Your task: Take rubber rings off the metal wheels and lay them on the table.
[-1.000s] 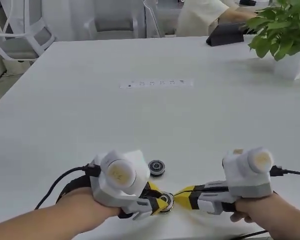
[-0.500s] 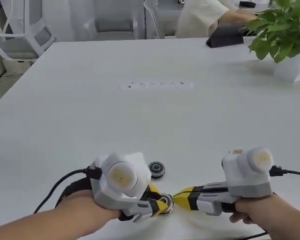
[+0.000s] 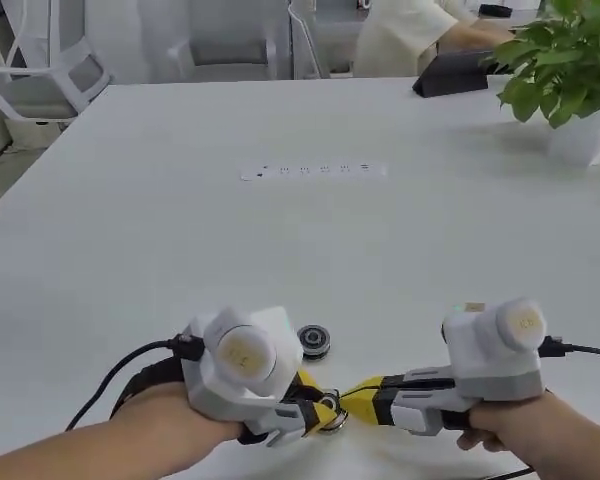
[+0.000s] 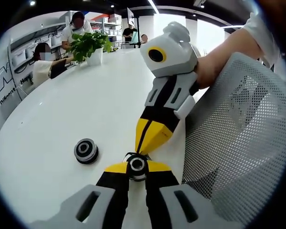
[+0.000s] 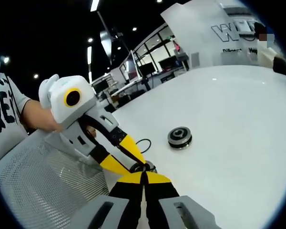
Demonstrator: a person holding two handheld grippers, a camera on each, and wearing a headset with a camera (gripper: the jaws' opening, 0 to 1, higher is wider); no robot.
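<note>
Holding a small metal wheel point(image 5: 144, 167) in my left gripper point(image 4: 137, 167), I have the two yellow-tipped jaws nearly closed, one on each side of it, so it sits clamped just above the near edge of the table point(image 3: 280, 250). The wheel is round and shiny, with a pale steel hub, a dark hole in the middle and a thin dark band around its rim.

My right gripper point(image 5: 143, 179) comes in from the opposite side. Its jaws are pressed together into one tapered yellow wedge, and the tip touches the rim of the held wheel. I cannot tell whether that tip has any rubber pinched in it.

A second wheel point(image 3: 314, 339) lies flat on the table just beyond the grippers, towards the middle. It has a thick black rubber ring point(image 4: 79, 150) around a bright metal centre.

The table is white, smooth and matte. A grey mesh chair back point(image 4: 238, 133) stands at its near edge.
</note>
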